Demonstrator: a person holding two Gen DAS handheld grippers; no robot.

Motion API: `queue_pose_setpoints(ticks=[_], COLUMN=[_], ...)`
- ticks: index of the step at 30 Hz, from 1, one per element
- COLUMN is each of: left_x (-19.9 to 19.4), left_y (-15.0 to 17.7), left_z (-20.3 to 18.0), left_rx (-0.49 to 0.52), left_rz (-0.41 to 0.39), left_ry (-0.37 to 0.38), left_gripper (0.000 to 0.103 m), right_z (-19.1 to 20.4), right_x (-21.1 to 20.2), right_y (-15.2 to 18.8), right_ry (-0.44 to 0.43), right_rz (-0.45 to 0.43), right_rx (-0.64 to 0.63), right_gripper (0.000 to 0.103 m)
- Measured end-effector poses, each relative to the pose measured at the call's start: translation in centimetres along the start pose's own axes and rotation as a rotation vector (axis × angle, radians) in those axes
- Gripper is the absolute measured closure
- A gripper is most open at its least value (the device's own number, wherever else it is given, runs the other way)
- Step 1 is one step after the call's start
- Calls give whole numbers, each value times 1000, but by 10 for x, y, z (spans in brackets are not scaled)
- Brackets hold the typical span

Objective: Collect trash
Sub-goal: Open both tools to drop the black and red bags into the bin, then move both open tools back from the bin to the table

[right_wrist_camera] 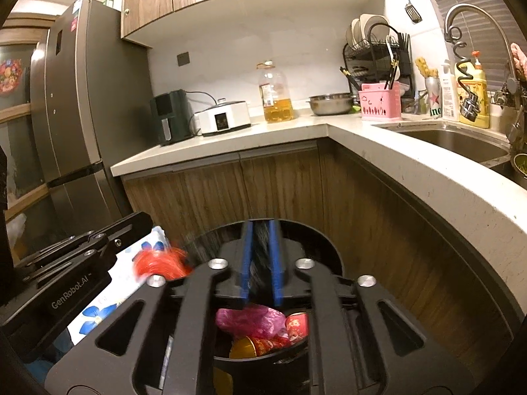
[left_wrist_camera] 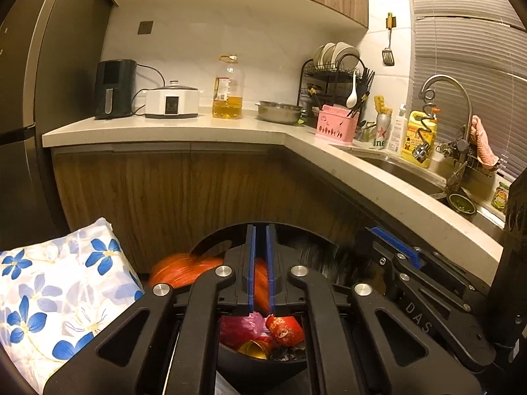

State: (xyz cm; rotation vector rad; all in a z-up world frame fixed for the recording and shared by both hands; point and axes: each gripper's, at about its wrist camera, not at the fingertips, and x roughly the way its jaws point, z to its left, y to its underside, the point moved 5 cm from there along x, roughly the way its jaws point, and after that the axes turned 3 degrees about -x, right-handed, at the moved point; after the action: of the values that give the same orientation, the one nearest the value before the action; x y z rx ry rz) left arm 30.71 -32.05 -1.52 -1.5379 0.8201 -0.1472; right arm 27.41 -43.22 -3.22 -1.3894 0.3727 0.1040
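Observation:
A round black trash bin [left_wrist_camera: 227, 232] [right_wrist_camera: 316, 235] stands on the floor below both grippers. Inside lie a pink plastic bag [left_wrist_camera: 242, 327] [right_wrist_camera: 253, 322], a red printed cup [left_wrist_camera: 285, 329] [right_wrist_camera: 296, 326] and a gold can [left_wrist_camera: 253, 349]. My left gripper [left_wrist_camera: 261, 230] hangs over the bin with a narrow gap between its blue pads; a blurred orange plastic bag [left_wrist_camera: 184, 270] [right_wrist_camera: 158, 263] shows beneath and through that gap. My right gripper [right_wrist_camera: 261, 227] is beside it, pads slightly apart, with blurred black streaky material [right_wrist_camera: 260, 253] in the gap. Neither pair of pads visibly presses on anything.
A floral blue-and-white soft pack [left_wrist_camera: 56, 296] [right_wrist_camera: 105, 299] sits left of the bin. Wooden cabinets and an L-shaped white counter [left_wrist_camera: 197, 131] hem in the bin behind and to the right. The counter carries appliances, an oil bottle [left_wrist_camera: 228, 89], a sink [right_wrist_camera: 454, 141] and a dish rack. A fridge [right_wrist_camera: 75, 115] stands left.

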Motion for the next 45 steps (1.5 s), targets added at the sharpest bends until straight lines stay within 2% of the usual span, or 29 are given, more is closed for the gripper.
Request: queue_pose_setpoints(ticks=[1, 2, 3, 4, 6, 11, 15, 20, 21, 31, 45], left_x=[1, 1, 1, 0, -3, -15, -26, -52, -59, -112, -173], left_y=[1, 2, 3, 4, 6, 17, 26, 39, 43, 61, 74], left_z=[1, 3, 5, 8, 14, 32, 41, 53, 55, 79, 96], left_rx=[-2, -9, -18, -28, -42, -78, -73, -111, -114, -150, -165], left_rz=[3, 6, 6, 5, 1, 3, 16, 11, 8, 5, -29], left_ry=[0, -2, -5, -10, -29, -86, -139, -198, -213, -347, -415], left_gripper=[84, 73, 66, 64, 48, 30, 21, 13, 8, 6, 6], right_z=[-1, -2, -3, -5, -8, -11, -7, 2, 5, 29, 78], right_x=[0, 1, 1, 1, -1, -7, -16, -29, -33, -71, -114], right_y=[1, 2, 3, 4, 6, 15, 22, 33, 35, 44, 54], right_ry=[2, 4, 8, 11, 23, 43, 52, 60, 61, 58, 13], right_rz=[3, 6, 7, 9, 16, 29, 35, 49, 50, 33, 10], right_rx=[4, 6, 8, 10, 15, 28, 21, 13, 11, -8, -46], right_gripper=[80, 77, 75, 75, 71, 54, 38, 25, 23, 20, 20])
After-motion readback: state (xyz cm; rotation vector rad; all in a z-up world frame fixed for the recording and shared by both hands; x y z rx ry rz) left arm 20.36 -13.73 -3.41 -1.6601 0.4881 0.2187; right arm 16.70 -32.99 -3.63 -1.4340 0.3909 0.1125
